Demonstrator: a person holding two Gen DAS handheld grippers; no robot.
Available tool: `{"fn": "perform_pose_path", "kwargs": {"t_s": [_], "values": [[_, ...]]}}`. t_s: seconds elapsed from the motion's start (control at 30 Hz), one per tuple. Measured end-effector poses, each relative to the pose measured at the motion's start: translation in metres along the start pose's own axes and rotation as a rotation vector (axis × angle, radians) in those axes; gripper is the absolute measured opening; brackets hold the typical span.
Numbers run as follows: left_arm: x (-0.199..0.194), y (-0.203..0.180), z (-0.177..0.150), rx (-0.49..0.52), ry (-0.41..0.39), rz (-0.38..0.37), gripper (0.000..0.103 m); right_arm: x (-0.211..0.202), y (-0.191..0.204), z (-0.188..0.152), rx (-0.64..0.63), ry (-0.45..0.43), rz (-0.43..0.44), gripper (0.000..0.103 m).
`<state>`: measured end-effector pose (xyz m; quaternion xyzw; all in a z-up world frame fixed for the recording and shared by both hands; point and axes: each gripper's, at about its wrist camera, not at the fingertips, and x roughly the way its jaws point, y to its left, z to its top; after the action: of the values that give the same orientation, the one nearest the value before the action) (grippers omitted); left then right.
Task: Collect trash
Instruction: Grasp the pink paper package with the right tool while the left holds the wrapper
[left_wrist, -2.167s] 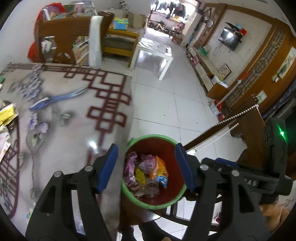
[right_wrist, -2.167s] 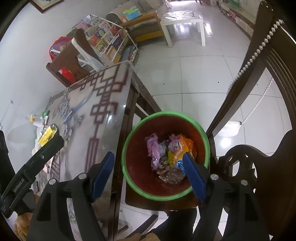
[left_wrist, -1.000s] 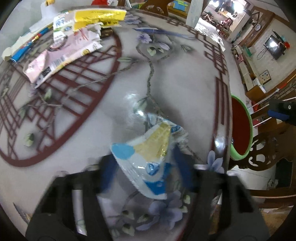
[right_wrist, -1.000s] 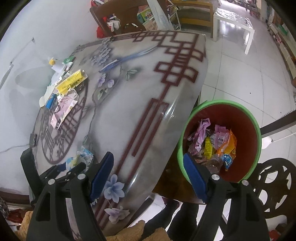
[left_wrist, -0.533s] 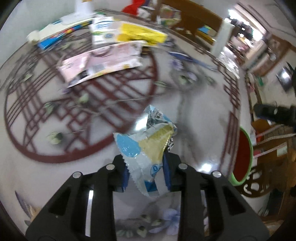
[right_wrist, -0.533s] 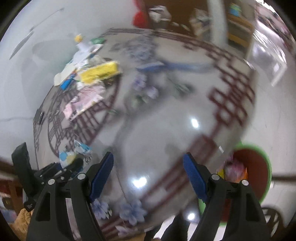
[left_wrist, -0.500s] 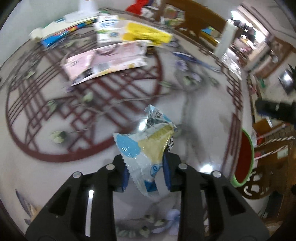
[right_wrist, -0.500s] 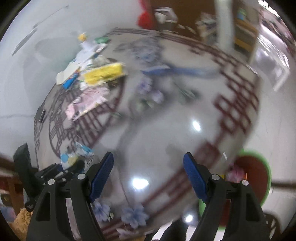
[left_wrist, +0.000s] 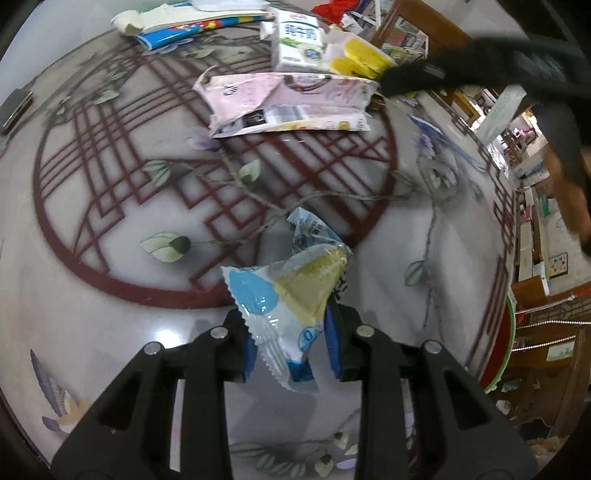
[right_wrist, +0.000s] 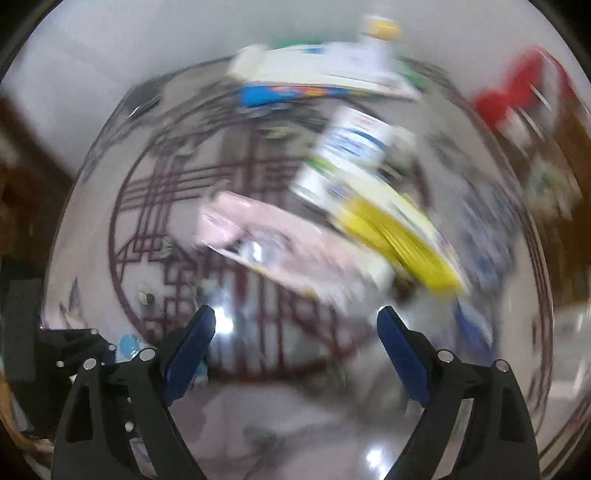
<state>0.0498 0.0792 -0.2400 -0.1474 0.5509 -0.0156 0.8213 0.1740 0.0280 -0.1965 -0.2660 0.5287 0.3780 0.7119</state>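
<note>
- Left tongs (left_wrist: 291, 350) grip a blue-and-yellow snack wrapper (left_wrist: 286, 295), clamped between the blue pads and held up off the bench (left_wrist: 110, 302).
- Right tongs (right_wrist: 295, 354): jaws opening, wide apart, nothing between them; this view is heavily blurred.
- Only the left wrist view shows the green rim of the trash bin (left_wrist: 508, 347), at the bench's right edge, and the right tongs' dark arm crossing the top right corner.
- Only the right wrist view shows the left tongs from outside, low at its left edge, with a scrap of the wrapper's blue beside them.
- Farther back on the bench, both views: pink flattened packet (left_wrist: 291, 105), then white milk carton (left_wrist: 297, 46) and yellow packet (left_wrist: 356, 57), touching; a blue tube (left_wrist: 177, 35) beyond.
- Against a second ago: wrapper lay on the bench between open left tongs, now lifted; right view has swung from the bin to the litter pile.
</note>
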Motion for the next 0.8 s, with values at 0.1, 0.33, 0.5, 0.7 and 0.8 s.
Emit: {"fn": "perform_pose_path", "kwargs": {"t_s": [0.1, 0.33, 0.5, 0.7, 0.8], "values": [[-0.001, 0.008, -0.003, -0.007, 0.005, 0.006, 0.029, 0.028, 0.02, 0.03, -0.173, 0.059, 0.011, 0.084], [-0.004, 0.025, -0.005, -0.052, -0.013, 0.002, 0.031, 0.084, 0.031, 0.061, -0.343, 0.191, -0.011, 0.085], [-0.003, 0.028, -0.002, -0.056, -0.025, -0.005, 0.036, 0.093, 0.024, 0.055, -0.323, 0.206, -0.041, 0.063], [-0.002, 0.024, 0.0, -0.054, -0.037, -0.014, 0.051, 0.07, -0.006, 0.029, -0.101, 0.178, 0.049, 0.036], [-0.002, 0.022, 0.0, -0.062, -0.031, -0.019, 0.053, 0.057, -0.023, -0.001, 0.027, 0.186, 0.077, 0.036]]}}
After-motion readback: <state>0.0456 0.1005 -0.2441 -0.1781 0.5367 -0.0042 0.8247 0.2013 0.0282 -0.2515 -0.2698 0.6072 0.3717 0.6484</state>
